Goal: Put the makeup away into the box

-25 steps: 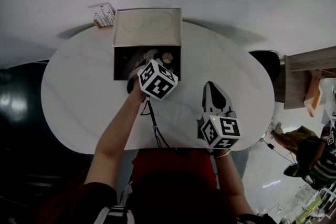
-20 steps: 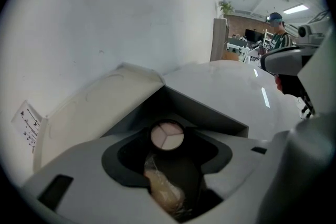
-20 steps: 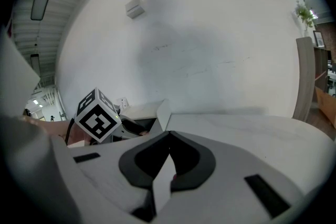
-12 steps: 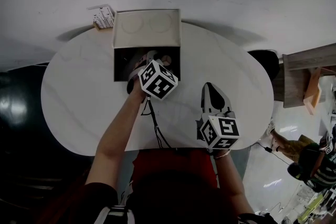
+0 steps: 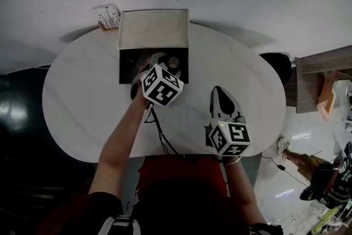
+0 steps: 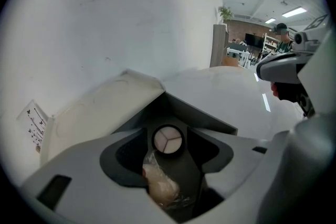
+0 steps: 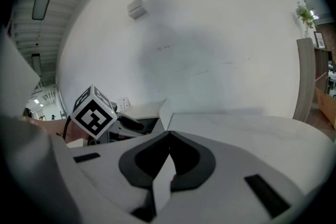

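Observation:
An open cardboard box (image 5: 125, 66) stands at the far side of the white oval table (image 5: 82, 96), its lid (image 5: 154, 25) folded back. Inside lie a round compact (image 6: 168, 140) with three pale sections, also seen in the head view as the compact (image 5: 174, 61), and a beige plastic-wrapped item (image 6: 160, 186). My left gripper (image 5: 157, 60) hovers over the box mouth. Its jaws stand apart in the left gripper view (image 6: 168, 131), the wrapped item lying between them, close to the left jaw. My right gripper (image 5: 219, 91) rests low over the table to the right, its jaws together (image 7: 169, 136) with nothing held.
A small printed card (image 5: 109, 15) sits left of the lid by the wall. A black cable (image 5: 162, 137) runs from the left gripper toward me. Wooden furniture (image 5: 322, 80) stands beyond the table's right end, and a person (image 5: 330, 184) is on the floor there.
My left gripper has shifted slightly left and toward me above the box. The right gripper has stayed put. The person at the lower right has moved.

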A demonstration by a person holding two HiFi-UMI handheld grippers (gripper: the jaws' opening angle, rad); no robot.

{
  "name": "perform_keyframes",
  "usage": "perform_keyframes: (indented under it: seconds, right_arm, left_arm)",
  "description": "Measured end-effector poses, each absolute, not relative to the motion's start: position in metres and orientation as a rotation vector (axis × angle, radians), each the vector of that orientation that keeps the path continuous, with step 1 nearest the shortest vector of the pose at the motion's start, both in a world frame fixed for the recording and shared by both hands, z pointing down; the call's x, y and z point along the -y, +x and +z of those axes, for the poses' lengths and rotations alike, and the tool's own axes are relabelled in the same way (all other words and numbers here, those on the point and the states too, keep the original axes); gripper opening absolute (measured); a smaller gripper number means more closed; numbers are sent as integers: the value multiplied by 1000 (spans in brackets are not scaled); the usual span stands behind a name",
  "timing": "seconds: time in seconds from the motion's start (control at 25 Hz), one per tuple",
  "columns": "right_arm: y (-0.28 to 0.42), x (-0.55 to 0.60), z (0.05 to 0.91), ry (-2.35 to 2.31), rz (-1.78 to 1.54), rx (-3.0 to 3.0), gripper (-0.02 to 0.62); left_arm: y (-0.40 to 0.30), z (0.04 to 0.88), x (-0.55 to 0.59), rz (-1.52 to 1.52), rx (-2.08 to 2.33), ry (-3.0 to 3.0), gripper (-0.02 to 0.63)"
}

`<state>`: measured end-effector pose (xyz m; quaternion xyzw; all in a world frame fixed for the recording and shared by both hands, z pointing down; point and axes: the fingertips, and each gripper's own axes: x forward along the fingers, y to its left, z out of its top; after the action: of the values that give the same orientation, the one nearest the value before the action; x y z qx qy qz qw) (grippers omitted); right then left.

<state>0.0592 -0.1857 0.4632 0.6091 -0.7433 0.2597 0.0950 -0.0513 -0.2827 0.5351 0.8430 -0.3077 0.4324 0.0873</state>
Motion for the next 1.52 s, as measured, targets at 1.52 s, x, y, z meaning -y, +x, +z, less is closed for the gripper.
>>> perform_keyframes:
  seconds: [1.52]
  right_arm:
    - [54,154,410,1679,602,2445,12]
  left_arm:
    - [-75,421,208,803,1382,2488,75]
